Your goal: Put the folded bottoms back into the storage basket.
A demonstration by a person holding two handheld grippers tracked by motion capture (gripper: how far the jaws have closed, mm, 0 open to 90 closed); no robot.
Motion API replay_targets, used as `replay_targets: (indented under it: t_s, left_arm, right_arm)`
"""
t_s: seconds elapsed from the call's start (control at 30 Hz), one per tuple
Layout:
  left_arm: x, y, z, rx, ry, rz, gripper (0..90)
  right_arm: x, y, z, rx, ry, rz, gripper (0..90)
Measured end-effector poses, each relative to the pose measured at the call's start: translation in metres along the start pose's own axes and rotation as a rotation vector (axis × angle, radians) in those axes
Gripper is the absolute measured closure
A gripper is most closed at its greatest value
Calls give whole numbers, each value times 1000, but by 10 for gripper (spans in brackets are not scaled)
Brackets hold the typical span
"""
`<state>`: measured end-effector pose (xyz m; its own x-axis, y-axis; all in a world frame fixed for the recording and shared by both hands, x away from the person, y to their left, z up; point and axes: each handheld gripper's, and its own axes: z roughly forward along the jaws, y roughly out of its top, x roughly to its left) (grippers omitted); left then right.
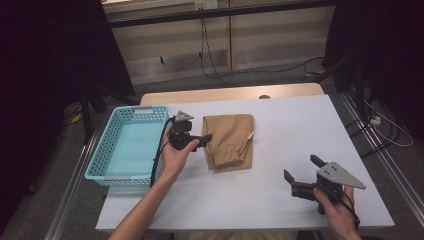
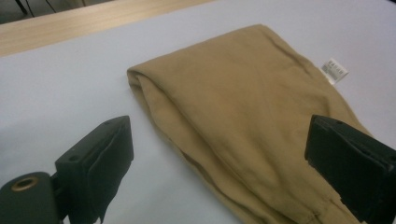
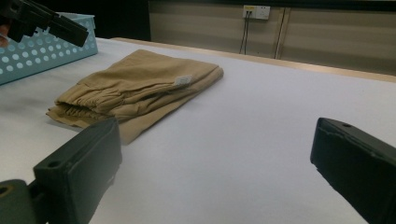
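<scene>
Folded tan trousers lie on the white table, elastic waistband toward the near side and a small white tag on their right edge. My left gripper hovers at the trousers' left edge, pointing right. Its jaws stand wide open in the left gripper view, straddling the trousers, and my left gripper holds nothing. My right gripper is open at the table's near right, well apart from the trousers. In its own view my right gripper is empty.
A light blue perforated basket stands at the table's left, right beside the left hand, and appears empty; the basket also shows from the right gripper's camera. A wooden strip runs along the far table edge. Cables lie on the floor beyond.
</scene>
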<state>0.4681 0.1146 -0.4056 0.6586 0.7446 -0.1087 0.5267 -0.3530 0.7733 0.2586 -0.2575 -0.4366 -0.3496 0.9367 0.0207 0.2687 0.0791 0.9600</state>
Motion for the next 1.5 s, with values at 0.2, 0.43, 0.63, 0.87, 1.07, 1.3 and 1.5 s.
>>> replay_targets:
  t_s: [0.2, 0.43, 0.63, 0.87, 1.07, 1.3, 1.5]
  left_arm:
    - [3, 7, 12, 59, -50, -79, 84]
    - [6, 9, 25, 117, -17, -60, 65]
    - [11, 4, 31, 131, -49, -123, 107]
    - [15, -4, 41, 182, -40, -110, 145]
    - [14, -9, 47, 214, -71, -153, 226]
    - [12, -10, 48, 226, -55, -140, 255]
    - [12, -10, 48, 223, -77, -164, 308]
  right_arm:
    - [1, 0, 0, -2, 4, -1, 18]
    - [1, 0, -1, 0, 8, -10, 18]
    - [0, 0, -1, 3, 6, -7, 18]
    - [1, -1, 0, 16, 12, -19, 18]
    - [1, -1, 0, 20, 15, -22, 18]
    - [2, -1, -1, 22, 14, -27, 18]
    - [2, -1, 0, 22, 17, -30, 18]
